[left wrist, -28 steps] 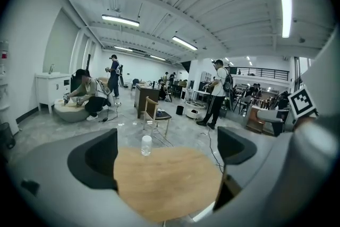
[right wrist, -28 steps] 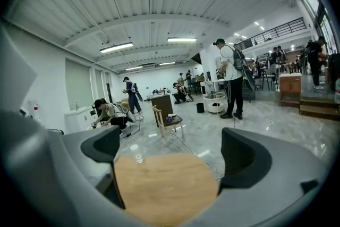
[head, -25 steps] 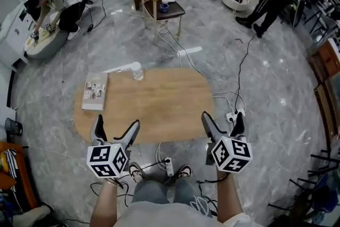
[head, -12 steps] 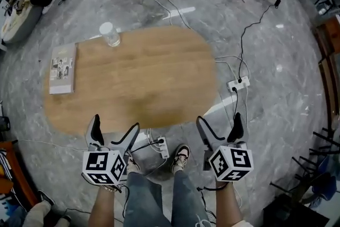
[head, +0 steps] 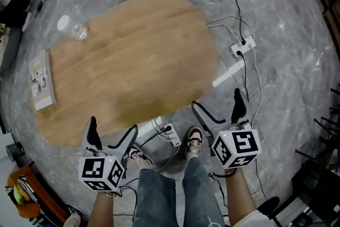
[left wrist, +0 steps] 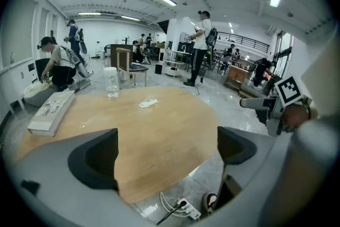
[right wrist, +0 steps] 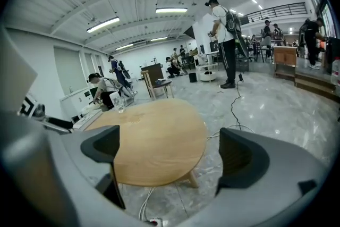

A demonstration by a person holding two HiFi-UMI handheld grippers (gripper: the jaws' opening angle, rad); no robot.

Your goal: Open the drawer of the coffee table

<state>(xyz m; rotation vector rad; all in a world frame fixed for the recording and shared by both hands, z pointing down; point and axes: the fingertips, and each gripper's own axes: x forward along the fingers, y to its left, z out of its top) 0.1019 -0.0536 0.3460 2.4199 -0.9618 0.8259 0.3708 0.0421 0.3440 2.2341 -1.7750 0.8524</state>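
Closer than a second ago, the oval light-wood coffee table (head: 133, 56) fills the head view. Left gripper (head: 114, 125) and right gripper (head: 215, 99) hover at its near edge, jaws apart, holding nothing; its drawer cannot be made out.

— What stayed hidden?
— The coffee table (head: 133, 56) hid its side under its top; the bottle (head: 78, 31), upper left, was blurred.
— The book (head: 41, 82)?
— Print too small to read.
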